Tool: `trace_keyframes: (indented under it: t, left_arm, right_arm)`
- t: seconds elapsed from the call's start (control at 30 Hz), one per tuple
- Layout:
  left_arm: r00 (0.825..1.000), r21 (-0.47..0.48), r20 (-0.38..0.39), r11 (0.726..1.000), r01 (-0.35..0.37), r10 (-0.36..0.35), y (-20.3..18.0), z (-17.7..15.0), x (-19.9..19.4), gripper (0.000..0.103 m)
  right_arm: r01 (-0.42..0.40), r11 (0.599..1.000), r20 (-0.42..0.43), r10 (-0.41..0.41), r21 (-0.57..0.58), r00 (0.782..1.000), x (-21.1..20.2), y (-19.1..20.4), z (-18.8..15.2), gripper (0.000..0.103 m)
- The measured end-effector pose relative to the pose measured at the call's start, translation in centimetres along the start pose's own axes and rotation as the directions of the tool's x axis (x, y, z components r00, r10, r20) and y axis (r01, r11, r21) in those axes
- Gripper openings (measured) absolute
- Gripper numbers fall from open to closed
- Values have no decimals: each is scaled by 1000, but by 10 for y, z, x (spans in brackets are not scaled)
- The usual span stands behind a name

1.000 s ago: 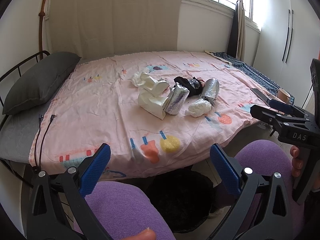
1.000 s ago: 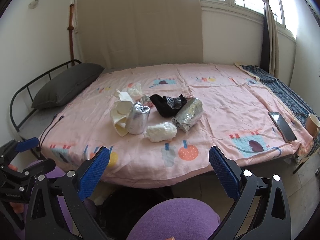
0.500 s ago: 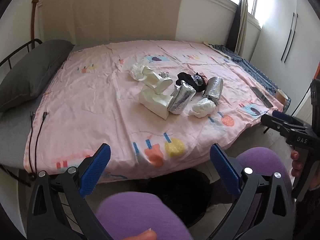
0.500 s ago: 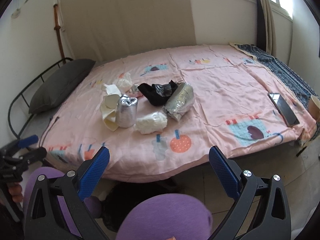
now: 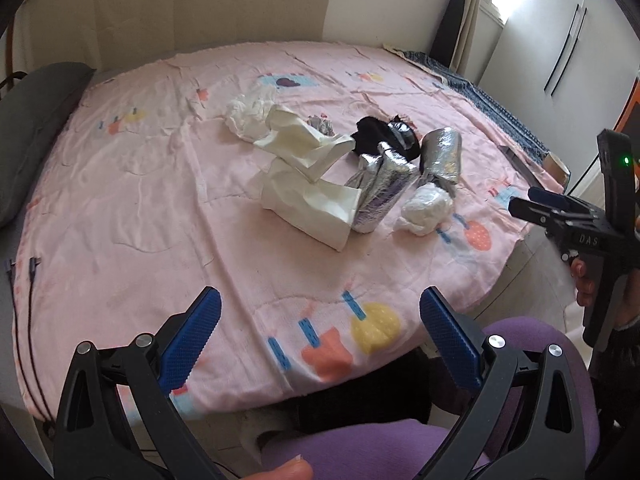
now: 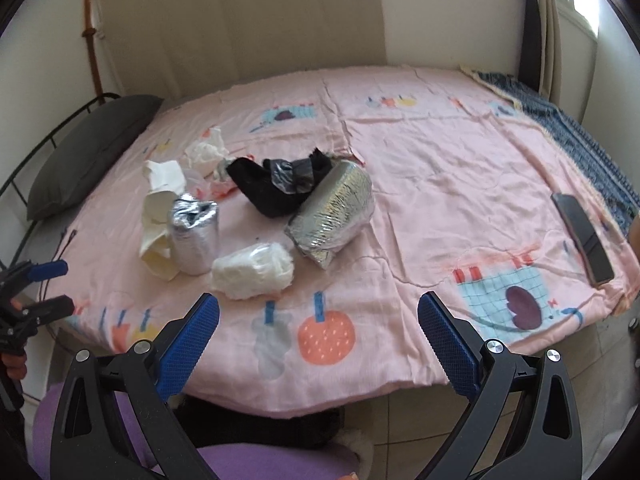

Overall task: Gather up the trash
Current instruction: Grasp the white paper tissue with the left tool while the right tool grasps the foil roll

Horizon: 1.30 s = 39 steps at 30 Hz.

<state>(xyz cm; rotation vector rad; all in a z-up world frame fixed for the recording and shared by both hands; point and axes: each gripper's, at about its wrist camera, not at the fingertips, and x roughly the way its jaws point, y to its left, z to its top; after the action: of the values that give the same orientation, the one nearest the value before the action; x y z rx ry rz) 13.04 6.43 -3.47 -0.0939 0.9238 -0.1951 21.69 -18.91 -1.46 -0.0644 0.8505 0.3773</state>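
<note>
A heap of trash lies mid-bed on the pink sheet point(image 5: 132, 216): cream paper bags point(image 5: 316, 196), two silver foil bags point(image 5: 380, 196) point(image 6: 332, 212), a white crumpled wad point(image 6: 252, 270), a black plastic bag point(image 6: 276, 184) and white tissue point(image 5: 248, 114). My left gripper point(image 5: 320, 332) is open and empty over the near edge of the bed. My right gripper point(image 6: 318, 332) is open and empty, just short of the white wad. Each gripper shows at the side of the other's view.
A dark pillow point(image 6: 92, 152) lies at the bed's left end by a metal frame. A black phone point(image 6: 582, 236) lies near the bed's right edge. A black bin or bag point(image 6: 260, 420) sits on the floor under the near edge, by my purple-clad knees point(image 5: 360, 452).
Both grippers have moved forward and tilted down toward the bed. The trash heap looks larger and nearer in both views. Nothing has been taken hold of.
</note>
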Motion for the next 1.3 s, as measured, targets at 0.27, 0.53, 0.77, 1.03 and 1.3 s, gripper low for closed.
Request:
trace_keyframes:
  t: [0.27,0.53,0.77,1.03,1.3]
  left_arm:
    - [999,96,-35,995,-11,14,5,17,56,97]
    - [997,169,-59,985,-31,42,-2,35,100,97]
    - [996,206,-79,978,-33,50,2,47,125,98]
    - [998,231,-58,973,-6,20,5,49,128,99]
    - [1000,198,-15,980,-6,9,10,41,118,97]
  right_arm:
    - [17,997,-29,-15,72,999,53,-19,23,95]
    - [33,993,-74,-25,113,997,101,-28,43,95]
    - [-12,988,-84,25,156,996,129,-35,50,95]
    - [-88,964,-51,104,252,993,135,-49,51,97]
    - [-135,960,-60,154,246,986,128,-54,53,95]
